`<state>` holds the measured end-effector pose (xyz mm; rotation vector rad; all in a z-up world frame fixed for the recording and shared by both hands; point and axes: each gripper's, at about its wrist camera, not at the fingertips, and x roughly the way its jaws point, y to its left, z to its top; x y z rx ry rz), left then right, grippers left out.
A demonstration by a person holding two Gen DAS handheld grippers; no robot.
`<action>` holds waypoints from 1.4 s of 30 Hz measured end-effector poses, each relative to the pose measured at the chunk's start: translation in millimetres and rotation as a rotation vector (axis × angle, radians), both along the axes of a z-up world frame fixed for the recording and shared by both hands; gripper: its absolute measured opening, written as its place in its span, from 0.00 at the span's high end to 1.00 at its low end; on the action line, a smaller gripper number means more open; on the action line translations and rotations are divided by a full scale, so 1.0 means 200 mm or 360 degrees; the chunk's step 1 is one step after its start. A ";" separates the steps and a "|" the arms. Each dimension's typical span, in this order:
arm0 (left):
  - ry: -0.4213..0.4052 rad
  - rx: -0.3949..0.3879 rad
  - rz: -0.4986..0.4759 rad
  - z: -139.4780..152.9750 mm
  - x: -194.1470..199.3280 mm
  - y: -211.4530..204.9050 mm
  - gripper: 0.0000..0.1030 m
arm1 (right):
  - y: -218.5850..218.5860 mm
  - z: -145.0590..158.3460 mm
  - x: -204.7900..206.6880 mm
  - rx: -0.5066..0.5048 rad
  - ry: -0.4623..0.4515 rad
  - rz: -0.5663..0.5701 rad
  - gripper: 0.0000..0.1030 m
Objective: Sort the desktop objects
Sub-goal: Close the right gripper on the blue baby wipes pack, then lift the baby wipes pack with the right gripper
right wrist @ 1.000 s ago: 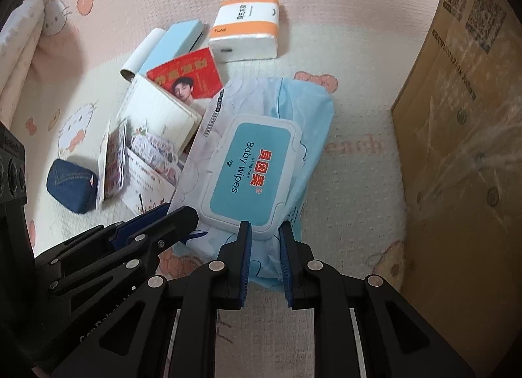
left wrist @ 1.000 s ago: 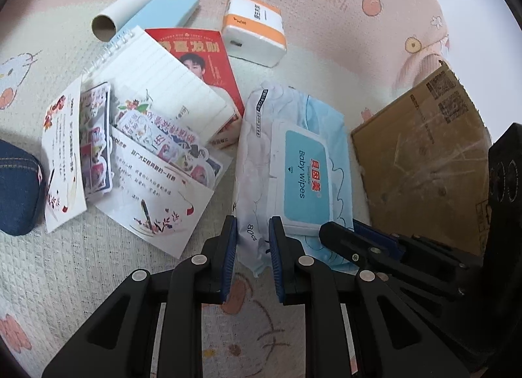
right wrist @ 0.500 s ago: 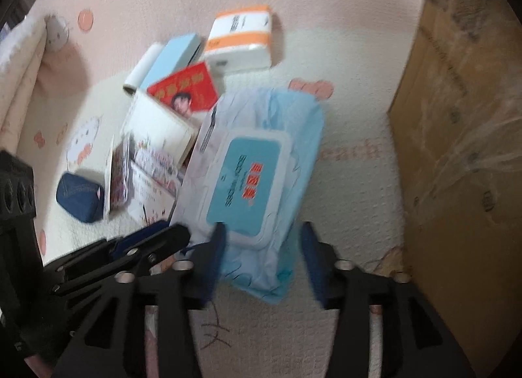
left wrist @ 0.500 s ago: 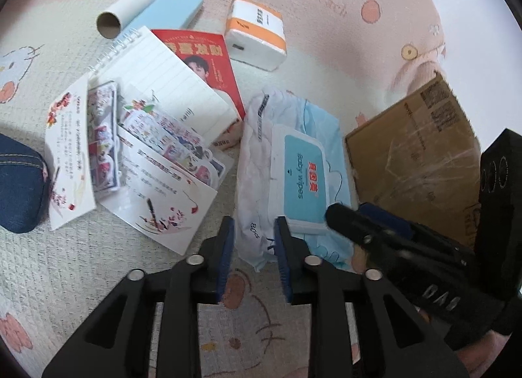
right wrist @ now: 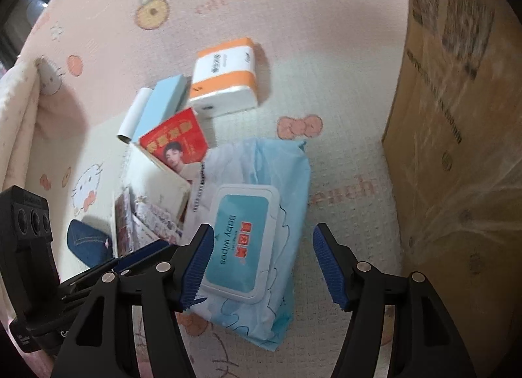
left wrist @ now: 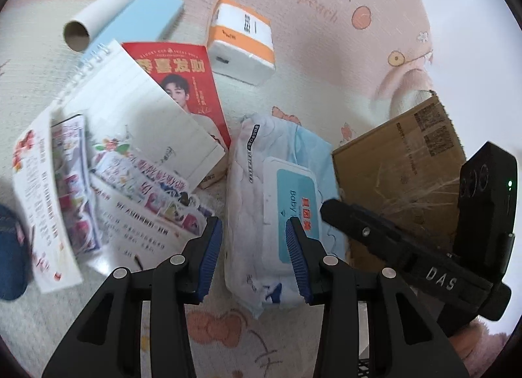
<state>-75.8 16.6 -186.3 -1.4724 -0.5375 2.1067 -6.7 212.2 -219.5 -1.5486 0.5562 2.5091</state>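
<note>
A blue and white baby wipes pack (left wrist: 261, 202) (right wrist: 254, 234) lies on the pink play mat. My left gripper (left wrist: 254, 257) is open, its jaws either side of the pack's near end, above it. My right gripper (right wrist: 264, 264) is open wide over the pack's near half, apart from it. A spiral notepad (left wrist: 137, 117), a red card with a man's photo (left wrist: 186, 84) (right wrist: 176, 146), sticker sheets and paper cards (left wrist: 130, 189), an orange and white tissue pack (left wrist: 241, 42) (right wrist: 225, 78), a light blue box (left wrist: 146, 19) and a cardboard tube (left wrist: 98, 16) lie beyond.
A large cardboard box (right wrist: 456, 149) (left wrist: 401, 175) stands at the right. A blue denim pouch (right wrist: 86, 244) (left wrist: 9, 254) lies at the left. The other hand-held gripper (left wrist: 407, 254) (right wrist: 65, 286) crosses each view's lower corner. The mat's raised edge (right wrist: 19, 117) runs along the left.
Both grippers have opened from nearly shut, the right one wide. Both have drawn back and risen a little from the wipes pack, which lies where it was.
</note>
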 end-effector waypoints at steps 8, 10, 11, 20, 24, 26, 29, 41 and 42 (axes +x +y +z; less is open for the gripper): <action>-0.0070 0.0102 -0.0026 -0.06 -0.08 0.02 0.59 | 0.06 -0.13 -0.02 -0.0127 -0.0082 -0.0156 0.41; -0.0074 0.0116 -0.0018 -0.06 -0.08 0.03 0.59 | 0.07 -0.14 -0.02 -0.0166 -0.0069 -0.0171 0.41; -0.0077 0.0119 -0.0014 -0.06 -0.08 0.03 0.59 | 0.07 -0.15 -0.03 -0.0194 -0.0063 -0.0179 0.41; -0.0109 0.0160 0.0096 -0.09 -0.06 -0.01 0.66 | 0.04 -0.16 -0.07 -0.0289 -0.0021 -0.0175 0.52; -0.0019 0.0039 0.0094 -0.05 -0.01 0.01 0.69 | -0.02 -0.11 -0.08 -0.0173 0.0009 -0.0095 0.63; -0.0018 0.0034 0.0100 -0.04 -0.01 0.00 0.69 | -0.03 -0.09 -0.08 -0.0160 0.0011 -0.0083 0.65; -0.0032 0.0066 0.0122 -0.03 -0.01 -0.01 0.69 | -0.02 -0.06 -0.07 -0.0140 0.0022 -0.0079 0.70; 0.0058 0.0137 0.0176 0.16 0.07 -0.07 0.69 | -0.09 0.14 -0.05 -0.0023 0.0112 0.0055 0.73; 0.0080 0.0134 0.0170 0.20 0.07 -0.06 0.69 | -0.10 0.16 -0.04 -0.0020 0.0124 0.0054 0.73</action>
